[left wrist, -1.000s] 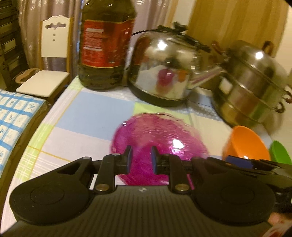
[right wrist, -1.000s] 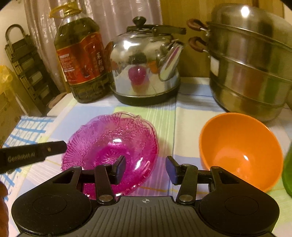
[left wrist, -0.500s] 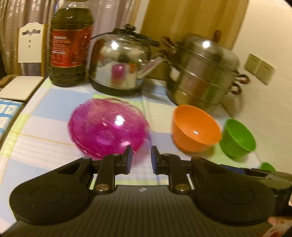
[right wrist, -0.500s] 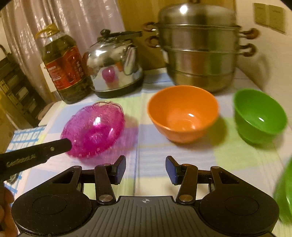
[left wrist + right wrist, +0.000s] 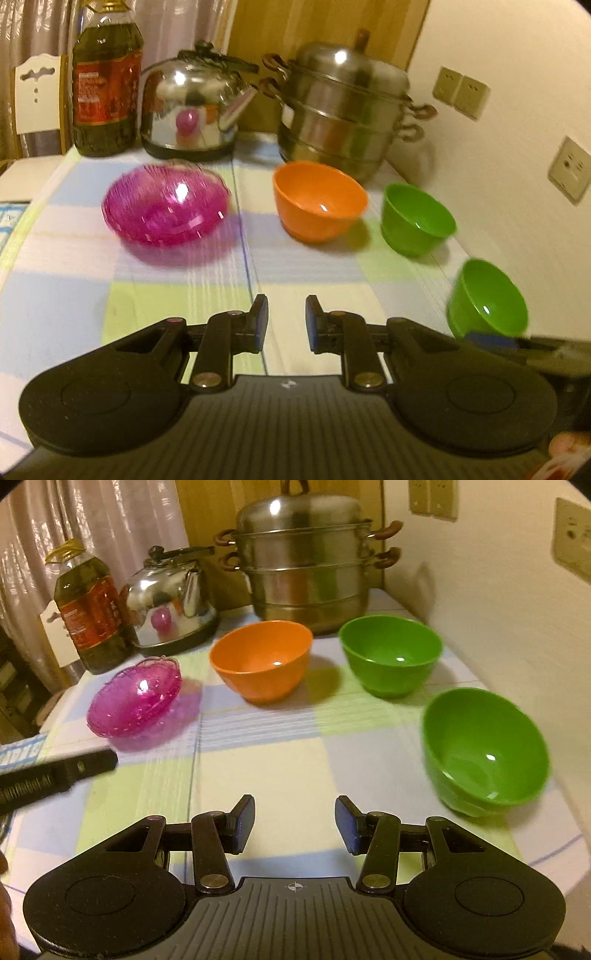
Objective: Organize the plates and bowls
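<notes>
My left fingers [image 5: 286,323] hover over the checked cloth of the surface [image 5: 184,295], the pads parted by a narrow gap with nothing between them. My right fingers [image 5: 294,825] stand wider apart, also empty, above the same cloth. Four bowls and one dish lie ahead, all upright and apart from one another. The pink glass dish [image 5: 135,698] sits farthest left, its outline blurred in the left wrist view. The orange bowl [image 5: 261,661] stands to its right, near the middle of the row. The far green bowl [image 5: 390,654] comes next, just in front of the steamer pot [image 5: 306,565]. The near green bowl [image 5: 485,751] sits closest to me on the right, near the wall [image 5: 517,627]. Behind the row, left to right, stand the oil bottle [image 5: 90,613], the kettle [image 5: 171,602] and the steamer pot. The other tool's black arm [image 5: 55,775] enters the right wrist view from the left edge.
</notes>
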Demonstrator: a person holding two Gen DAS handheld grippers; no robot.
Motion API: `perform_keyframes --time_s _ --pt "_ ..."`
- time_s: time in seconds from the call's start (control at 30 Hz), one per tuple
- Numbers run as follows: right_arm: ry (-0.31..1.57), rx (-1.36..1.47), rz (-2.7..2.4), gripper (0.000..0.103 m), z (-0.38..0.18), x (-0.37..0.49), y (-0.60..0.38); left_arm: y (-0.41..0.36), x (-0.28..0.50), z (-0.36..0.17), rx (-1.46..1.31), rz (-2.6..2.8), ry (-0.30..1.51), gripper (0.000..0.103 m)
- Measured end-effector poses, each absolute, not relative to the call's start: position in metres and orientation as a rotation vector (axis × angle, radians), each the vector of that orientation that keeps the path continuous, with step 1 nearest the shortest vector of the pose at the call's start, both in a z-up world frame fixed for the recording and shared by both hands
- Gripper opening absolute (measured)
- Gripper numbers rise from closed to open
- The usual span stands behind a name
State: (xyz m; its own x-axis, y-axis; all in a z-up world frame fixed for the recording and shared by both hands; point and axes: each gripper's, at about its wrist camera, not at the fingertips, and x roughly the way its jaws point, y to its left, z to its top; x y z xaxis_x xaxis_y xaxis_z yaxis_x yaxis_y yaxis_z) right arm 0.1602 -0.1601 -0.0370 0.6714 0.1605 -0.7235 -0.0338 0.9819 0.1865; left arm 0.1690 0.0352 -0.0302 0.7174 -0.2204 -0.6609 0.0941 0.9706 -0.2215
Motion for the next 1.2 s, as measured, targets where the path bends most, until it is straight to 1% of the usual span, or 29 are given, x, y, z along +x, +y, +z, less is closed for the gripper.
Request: perform_keyframes --time_s 0.23,0.47,0.53,0.7,0.93,1.03,1.2 --pt "0.809 0.167 0.101 0.048 -0.020 0.132 -0.173 0.017 0.134 -0.029 -0.204 -0.193 0.783 0.019" --pt "0.798 0.170 0.114 0.048 -0.010 0.115 -0.186 0.006 0.124 -0.012 -0.196 -0.175 0.766 0.019" --pt "0.797 0.177 0.115 0.048 -0.008 0.113 -0.190 0.004 0.123 -0.007 -0.188 -0.172 0.757 0.022" --pt "0.783 0.181 0.125 0.048 -0.003 0.116 -0.195 0.000 0.128 0.003 -0.177 -0.163 0.749 0.024" --pt "0.776 0.223 0.131 0.048 -0.004 0.143 -0.207 -0.002 0.169 0.001 -0.209 -0.182 0.770 0.032" --pt "0.771 0.256 0.144 0.048 -0.007 0.167 -0.215 0.001 0.199 -0.003 -0.228 -0.189 0.772 0.034" --pt "0.768 0.316 0.165 0.048 -0.015 0.219 -0.219 0.009 0.257 -0.015 -0.241 -0.169 0.761 0.035"
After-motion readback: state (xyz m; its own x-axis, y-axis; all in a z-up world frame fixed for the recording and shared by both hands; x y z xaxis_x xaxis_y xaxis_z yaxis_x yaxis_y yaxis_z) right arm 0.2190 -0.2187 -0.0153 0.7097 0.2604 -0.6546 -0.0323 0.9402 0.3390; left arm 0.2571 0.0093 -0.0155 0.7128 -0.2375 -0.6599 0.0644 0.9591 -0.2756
